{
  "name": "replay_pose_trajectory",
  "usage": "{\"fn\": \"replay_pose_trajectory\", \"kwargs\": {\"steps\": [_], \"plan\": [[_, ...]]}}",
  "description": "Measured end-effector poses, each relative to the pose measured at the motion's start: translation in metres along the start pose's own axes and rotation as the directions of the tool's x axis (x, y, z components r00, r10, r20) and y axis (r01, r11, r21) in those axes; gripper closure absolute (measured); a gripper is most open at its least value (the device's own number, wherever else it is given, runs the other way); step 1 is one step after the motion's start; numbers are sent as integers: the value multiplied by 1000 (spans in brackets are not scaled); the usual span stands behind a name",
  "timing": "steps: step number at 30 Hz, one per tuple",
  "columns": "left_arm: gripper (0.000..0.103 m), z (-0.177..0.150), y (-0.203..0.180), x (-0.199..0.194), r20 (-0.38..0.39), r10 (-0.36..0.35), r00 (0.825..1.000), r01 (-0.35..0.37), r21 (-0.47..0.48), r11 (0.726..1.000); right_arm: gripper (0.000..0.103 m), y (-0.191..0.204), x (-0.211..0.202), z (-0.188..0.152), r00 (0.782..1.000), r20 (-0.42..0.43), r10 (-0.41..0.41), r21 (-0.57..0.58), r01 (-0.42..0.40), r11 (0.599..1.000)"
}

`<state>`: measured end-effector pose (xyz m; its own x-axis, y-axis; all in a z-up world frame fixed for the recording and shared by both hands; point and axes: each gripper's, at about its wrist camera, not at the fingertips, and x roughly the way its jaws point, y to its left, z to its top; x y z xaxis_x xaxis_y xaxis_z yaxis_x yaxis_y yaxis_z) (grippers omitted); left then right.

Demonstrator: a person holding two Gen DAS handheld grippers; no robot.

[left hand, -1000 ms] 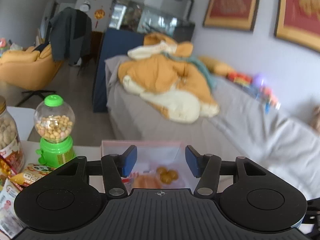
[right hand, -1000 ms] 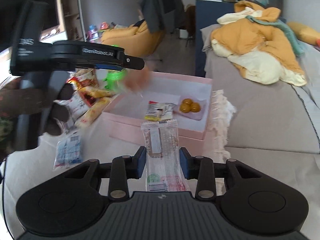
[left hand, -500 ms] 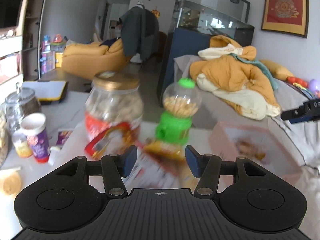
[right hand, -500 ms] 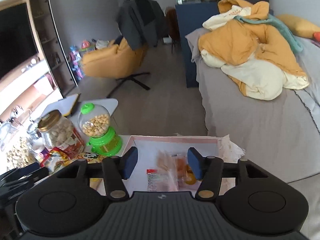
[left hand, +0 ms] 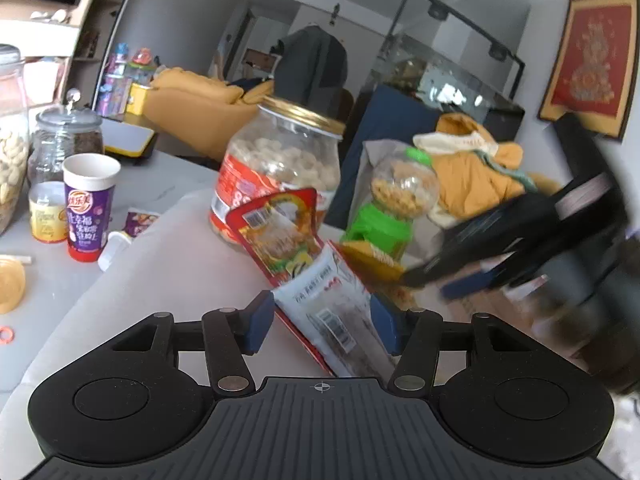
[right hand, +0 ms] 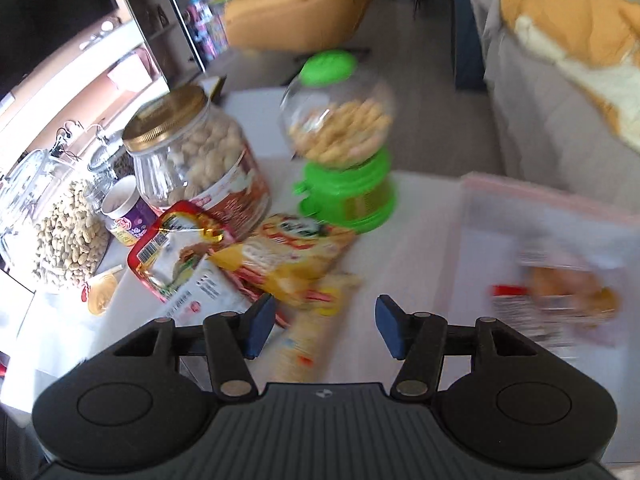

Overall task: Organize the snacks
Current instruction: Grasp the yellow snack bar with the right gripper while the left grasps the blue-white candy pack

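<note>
My left gripper point(left hand: 322, 322) is open, its blue pads either side of a pale blue-white snack packet point(left hand: 335, 312) lying on the table; I cannot tell if they touch it. A red snack pouch point(left hand: 278, 236) lies beyond it. My right gripper point(right hand: 325, 326) is open and empty above a long yellow snack packet point(right hand: 308, 346). It also shows blurred at the right of the left wrist view point(left hand: 500, 248). The pink box point(right hand: 544, 204) at the right holds several snacks point(right hand: 560, 296). A yellow-red packet point(right hand: 296, 256) lies beside the red pouch point(right hand: 176, 248).
A gold-lidded jar of peanuts point(left hand: 280, 176) and a green candy dispenser point(right hand: 344, 144) stand behind the packets. A purple cup point(left hand: 88, 204), glass jars point(left hand: 64, 144) and a big peanut jar point(right hand: 64, 236) stand at the left. A sofa with an orange blanket point(right hand: 572, 28) lies beyond the table.
The right gripper let go of the clear packet, which now lies in the pink box, then swung left over the loose packets. The left gripper swung left and came down around the pale packet.
</note>
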<state>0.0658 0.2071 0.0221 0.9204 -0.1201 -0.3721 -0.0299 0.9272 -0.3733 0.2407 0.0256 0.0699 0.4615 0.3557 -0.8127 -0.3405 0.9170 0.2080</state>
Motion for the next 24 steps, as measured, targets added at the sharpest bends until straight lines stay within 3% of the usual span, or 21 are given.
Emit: {"fn": "replay_pose_trajectory", "kwargs": {"steps": [2, 3, 4, 7, 13, 18, 21, 24], "plan": [[44, 1, 4, -5, 11, 13, 1000, -12, -18, 1000, 49, 15, 26, -3, 997, -17, -73, -45, 72, 996], [44, 2, 6, -7, 16, 25, 1000, -25, -26, 999, 55, 19, 34, -6, 994, -28, -103, -64, 101, 993], [44, 3, 9, -8, 19, 34, 999, -33, -35, 999, 68, 22, 42, -9, 992, -50, -118, -70, 114, 991], [44, 4, 19, -10, 14, 47, 999, -46, -81, 996, 74, 30, 40, -20, 990, -54, -128, -98, 122, 988], [44, -2, 18, -10, -14, 47, 999, -48, -71, 996, 75, 32, -13, -42, 995, -89, 37, -98, -46, 994], [44, -15, -8, -22, -92, -30, 995, 27, -38, 999, 75, 22, -49, -78, 994, -90, 67, -127, -78, 989], [44, -29, -36, -31, -173, -89, 981, 86, -26, 996, 75, 7, -61, -102, 995, -82, 58, -122, -67, 990], [44, -41, -68, -35, -246, -57, 968, 65, 23, 998, 75, -11, -72, -129, 999, -38, 5, -136, -10, 991]]}}
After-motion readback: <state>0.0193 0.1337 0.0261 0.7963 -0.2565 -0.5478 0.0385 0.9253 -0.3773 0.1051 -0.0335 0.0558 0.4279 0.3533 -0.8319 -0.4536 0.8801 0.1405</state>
